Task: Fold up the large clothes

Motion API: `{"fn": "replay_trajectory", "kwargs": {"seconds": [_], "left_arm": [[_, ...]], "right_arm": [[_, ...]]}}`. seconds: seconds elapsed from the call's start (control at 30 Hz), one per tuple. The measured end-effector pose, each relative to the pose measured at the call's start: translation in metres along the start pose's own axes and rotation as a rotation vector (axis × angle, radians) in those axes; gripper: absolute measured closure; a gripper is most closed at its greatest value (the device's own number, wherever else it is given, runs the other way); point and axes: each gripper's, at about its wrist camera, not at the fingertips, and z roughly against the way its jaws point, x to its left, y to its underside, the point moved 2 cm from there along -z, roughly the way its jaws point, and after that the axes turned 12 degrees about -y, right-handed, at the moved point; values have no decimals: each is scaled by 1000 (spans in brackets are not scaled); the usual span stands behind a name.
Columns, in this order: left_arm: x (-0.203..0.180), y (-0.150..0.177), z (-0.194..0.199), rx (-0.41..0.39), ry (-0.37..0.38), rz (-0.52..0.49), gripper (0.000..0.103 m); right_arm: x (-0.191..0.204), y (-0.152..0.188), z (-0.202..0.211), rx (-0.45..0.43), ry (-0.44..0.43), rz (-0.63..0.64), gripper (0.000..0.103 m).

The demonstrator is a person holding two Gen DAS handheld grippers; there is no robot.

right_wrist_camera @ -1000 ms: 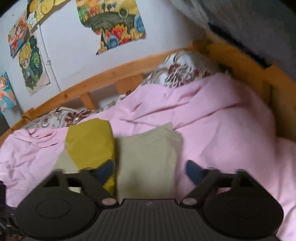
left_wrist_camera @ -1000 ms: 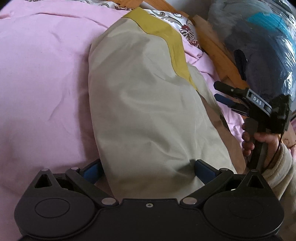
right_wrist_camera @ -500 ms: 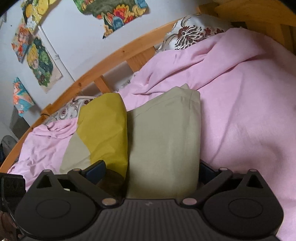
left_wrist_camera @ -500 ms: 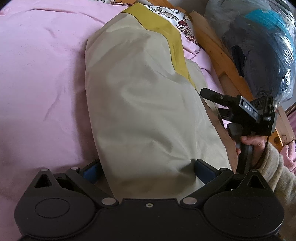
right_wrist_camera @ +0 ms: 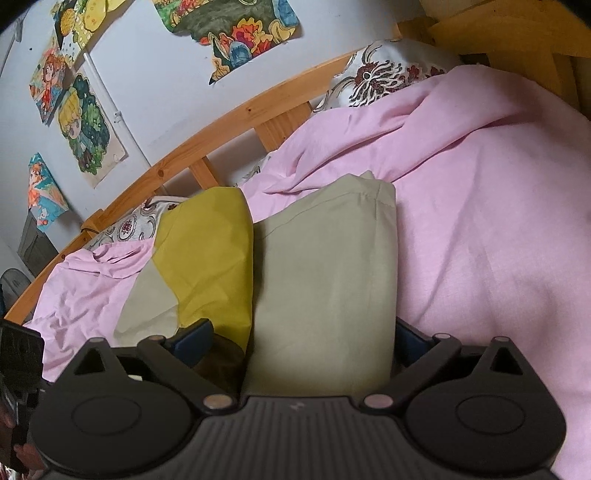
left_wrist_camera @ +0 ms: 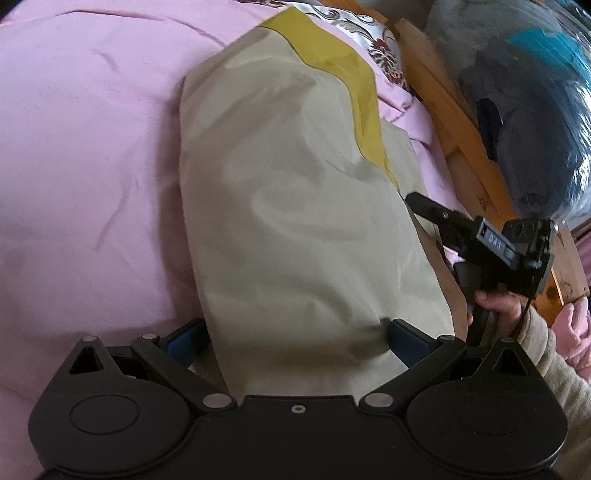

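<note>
A folded beige garment (left_wrist_camera: 291, 206) with a mustard-yellow panel (left_wrist_camera: 343, 62) lies on the pink bedsheet (left_wrist_camera: 92, 147). My left gripper (left_wrist_camera: 295, 336) is open, its fingers straddling the near end of the garment. My right gripper (right_wrist_camera: 303, 336) is open too, its jaws wide around the garment's beige fold (right_wrist_camera: 325, 280), with the yellow panel (right_wrist_camera: 210, 254) to the left. The right gripper also shows in the left wrist view (left_wrist_camera: 436, 218), at the garment's right edge, held by a hand.
A wooden bed frame (right_wrist_camera: 221, 129) runs along a white wall with colourful posters (right_wrist_camera: 236, 29). A floral pillow (right_wrist_camera: 380, 77) sits at the bed's head. A plastic-wrapped bundle of dark clothes (left_wrist_camera: 524, 110) lies beyond the bed rail (left_wrist_camera: 454, 110).
The right gripper has moved in to the garment's edge and lower, so the beige fold now sits between its fingers. The left gripper has stayed open at the garment's near end.
</note>
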Motion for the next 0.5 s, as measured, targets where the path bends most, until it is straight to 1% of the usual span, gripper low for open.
{"fn": "replay_trajectory", "kwargs": {"seconds": [0.17, 0.2, 0.23, 0.27, 0.33, 0.37, 0.4, 0.43, 0.5], "left_arm": [[8, -8, 0, 4, 7, 51, 1], [9, -10, -1, 3, 13, 61, 1], [11, -9, -3, 0, 18, 68, 1], [12, -10, -5, -3, 26, 76, 1], [13, -11, -8, -2, 42, 95, 1], [12, -12, -9, -4, 48, 99, 3], [12, -12, -9, -6, 57, 99, 9], [11, -12, -9, -3, 63, 103, 10], [7, -12, -9, -4, 45, 103, 14]], "right_arm": [[1, 1, 1, -9, 17, 13, 6], [2, 2, 1, -14, 34, 21, 11], [3, 4, 1, -19, 52, 31, 17], [4, 5, 2, -23, 68, 37, 20], [6, 6, 2, -25, 116, 43, 40], [7, 6, 2, -26, 134, 40, 45], [7, 5, 2, -25, 138, 33, 51], [8, 4, 2, -22, 138, 30, 58], [12, 3, 1, -12, 144, 30, 69]]}}
